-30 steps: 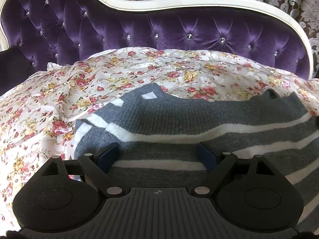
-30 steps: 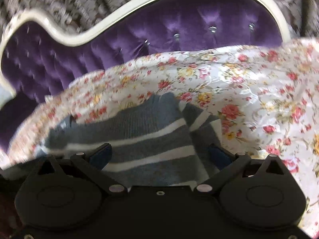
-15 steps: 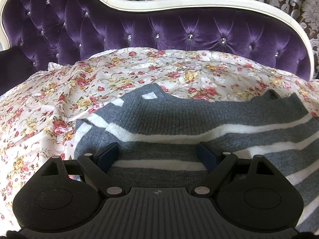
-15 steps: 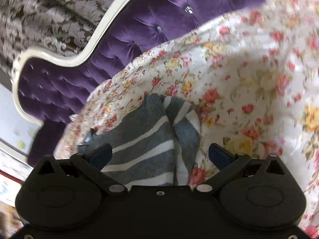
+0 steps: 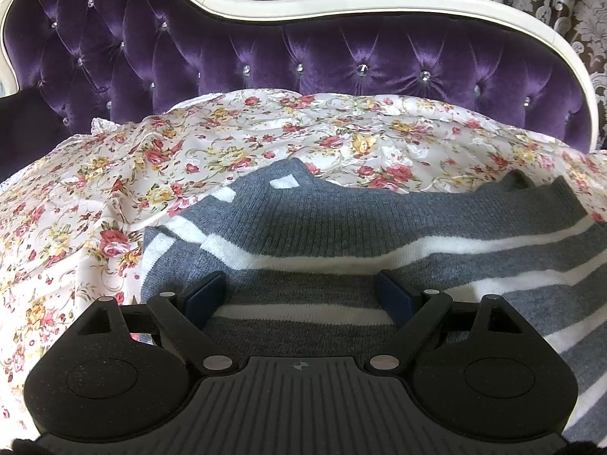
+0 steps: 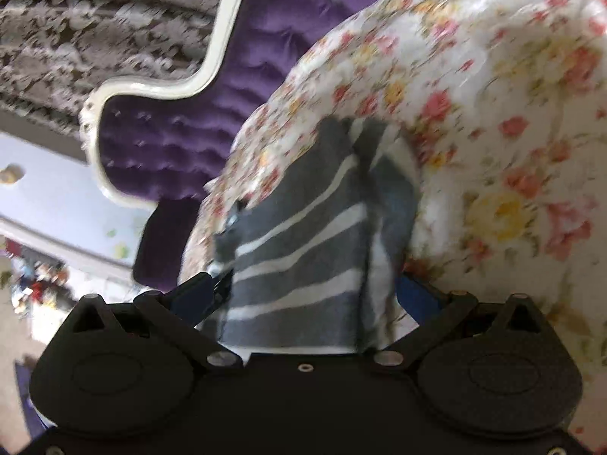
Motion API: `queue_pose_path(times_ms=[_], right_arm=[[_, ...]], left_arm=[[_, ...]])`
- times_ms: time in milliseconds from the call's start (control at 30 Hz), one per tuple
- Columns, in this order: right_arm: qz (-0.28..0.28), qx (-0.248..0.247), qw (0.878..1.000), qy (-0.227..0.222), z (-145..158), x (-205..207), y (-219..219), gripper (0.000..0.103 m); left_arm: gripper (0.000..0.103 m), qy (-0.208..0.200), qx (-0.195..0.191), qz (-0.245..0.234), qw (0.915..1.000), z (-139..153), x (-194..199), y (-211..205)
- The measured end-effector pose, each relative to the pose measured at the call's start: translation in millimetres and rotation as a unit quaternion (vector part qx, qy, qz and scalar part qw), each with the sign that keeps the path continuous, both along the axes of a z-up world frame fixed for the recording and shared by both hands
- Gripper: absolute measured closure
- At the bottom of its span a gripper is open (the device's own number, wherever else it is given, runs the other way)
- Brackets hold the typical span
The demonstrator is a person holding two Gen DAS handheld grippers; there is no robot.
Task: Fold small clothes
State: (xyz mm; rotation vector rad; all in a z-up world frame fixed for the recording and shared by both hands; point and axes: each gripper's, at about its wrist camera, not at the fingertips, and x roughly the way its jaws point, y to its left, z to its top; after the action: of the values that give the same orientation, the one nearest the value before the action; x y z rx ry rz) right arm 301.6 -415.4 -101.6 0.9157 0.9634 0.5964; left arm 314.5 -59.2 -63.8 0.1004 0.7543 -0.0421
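**Striped sweater flat on the bed, both grippers open above it**

A grey sweater (image 5: pixel 341 227) with white stripes lies spread on the floral sheet (image 5: pixel 114 197) of a bed with a purple tufted headboard (image 5: pixel 265 57). The left gripper (image 5: pixel 301 294) hangs over the sweater's near edge, its blue fingers (image 5: pixel 205 292) wide apart and gripping nothing. In the blurred, tilted right wrist view, the right gripper (image 6: pixel 303 295) is also spread wide, the sweater (image 6: pixel 303 235) lying between its fingers, which do not pinch it.
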Motion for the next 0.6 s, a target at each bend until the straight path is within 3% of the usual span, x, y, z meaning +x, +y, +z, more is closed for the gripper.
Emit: queue_pose_path(times_ms=[133,300,600], right_arm=[[0.022,0.033,0.999,-0.009,-3,4,8,0.0],[0.004,0.058,0.998,-0.024,-6,11,17,0.0],[0.001,0.017,0.999,-0.032,0,12,28,0.0]], left_arm=[[0.015,0.001,0.0,0.0,1.0,0,0,0],[0.015,0.005,-0.002,0.0,1.0,1,1,0],[0.018,0.058,0.008,-0.011,0.9983,18,15,-1]])
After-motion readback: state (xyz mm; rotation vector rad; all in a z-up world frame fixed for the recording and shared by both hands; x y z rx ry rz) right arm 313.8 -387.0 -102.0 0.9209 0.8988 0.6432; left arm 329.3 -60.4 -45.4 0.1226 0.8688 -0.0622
